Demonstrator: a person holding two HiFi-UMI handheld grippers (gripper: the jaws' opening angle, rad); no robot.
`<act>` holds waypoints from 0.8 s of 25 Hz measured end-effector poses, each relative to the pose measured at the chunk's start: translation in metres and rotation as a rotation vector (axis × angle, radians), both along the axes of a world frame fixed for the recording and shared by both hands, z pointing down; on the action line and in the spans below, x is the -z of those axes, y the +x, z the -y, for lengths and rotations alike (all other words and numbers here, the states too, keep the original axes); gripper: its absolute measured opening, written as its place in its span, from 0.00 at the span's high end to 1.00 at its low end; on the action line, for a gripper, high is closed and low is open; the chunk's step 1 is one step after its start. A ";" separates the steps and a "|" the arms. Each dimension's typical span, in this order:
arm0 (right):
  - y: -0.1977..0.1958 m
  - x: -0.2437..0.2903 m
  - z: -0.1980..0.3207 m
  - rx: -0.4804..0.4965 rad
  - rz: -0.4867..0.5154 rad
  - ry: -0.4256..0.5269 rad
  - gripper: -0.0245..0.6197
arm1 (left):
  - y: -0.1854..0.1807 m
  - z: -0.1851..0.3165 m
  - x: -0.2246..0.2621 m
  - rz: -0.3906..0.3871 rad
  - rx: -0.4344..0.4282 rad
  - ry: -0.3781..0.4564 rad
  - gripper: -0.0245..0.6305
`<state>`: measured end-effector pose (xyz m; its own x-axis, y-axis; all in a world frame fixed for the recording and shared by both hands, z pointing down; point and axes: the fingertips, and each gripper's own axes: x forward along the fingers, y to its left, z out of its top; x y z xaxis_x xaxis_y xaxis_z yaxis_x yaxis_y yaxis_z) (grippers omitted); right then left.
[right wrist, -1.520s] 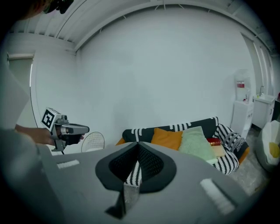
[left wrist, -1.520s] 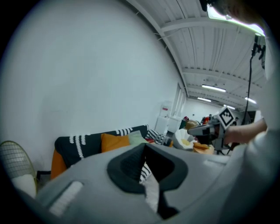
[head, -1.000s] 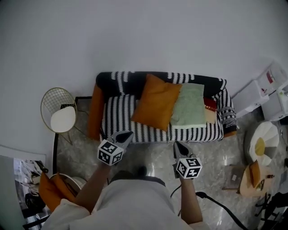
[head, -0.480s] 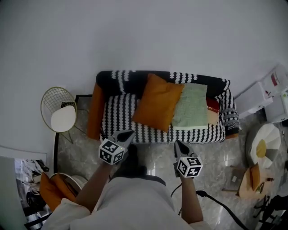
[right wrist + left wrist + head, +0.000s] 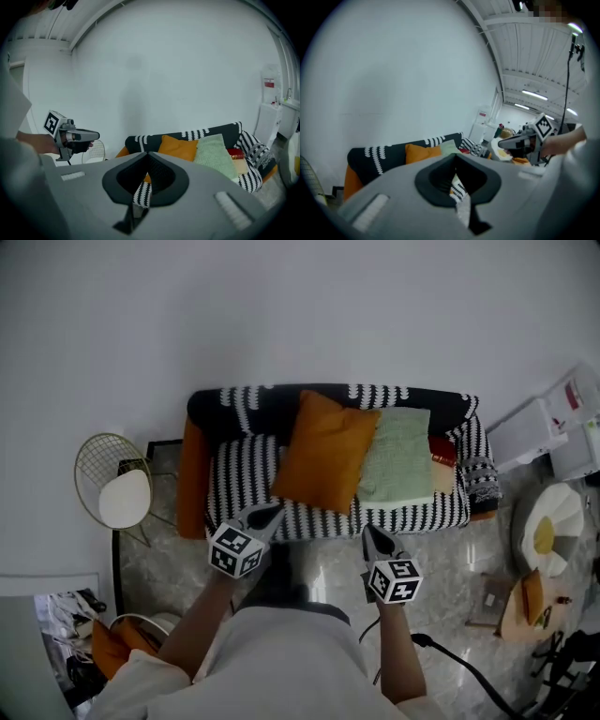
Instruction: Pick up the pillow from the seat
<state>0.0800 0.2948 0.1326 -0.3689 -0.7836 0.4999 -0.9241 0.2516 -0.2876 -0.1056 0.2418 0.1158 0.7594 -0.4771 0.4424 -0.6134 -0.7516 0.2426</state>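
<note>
Orange pillow (image 5: 323, 451) mid-seat on striped sofa (image 5: 242, 491), seemingly propped against the back, green pillow (image 5: 396, 457) just right of it; left claw (image 5: 271, 510) and right claw (image 5: 368, 532) both closed tight, empty, near side.

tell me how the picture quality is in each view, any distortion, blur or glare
Head view: even soft light, wide-angle bending of the sofa, a pale sheen on the floor. Left gripper view: fisheye with black corners, bright ceiling lights, the left gripper soft up close. Right gripper view: same dark rim, orange pillow fairly sharp, wall evenly lit.
</note>
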 end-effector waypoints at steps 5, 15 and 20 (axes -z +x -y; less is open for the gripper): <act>-0.012 -0.005 0.041 -0.012 -0.018 -0.007 0.95 | -0.005 0.043 -0.012 -0.001 -0.036 -0.022 0.96; -0.023 -0.008 0.111 -0.061 -0.066 -0.016 0.95 | -0.022 0.122 -0.025 -0.003 -0.111 -0.033 0.96; -0.035 -0.012 0.133 -0.081 -0.076 -0.019 0.95 | -0.028 0.147 -0.031 0.020 -0.158 -0.018 0.96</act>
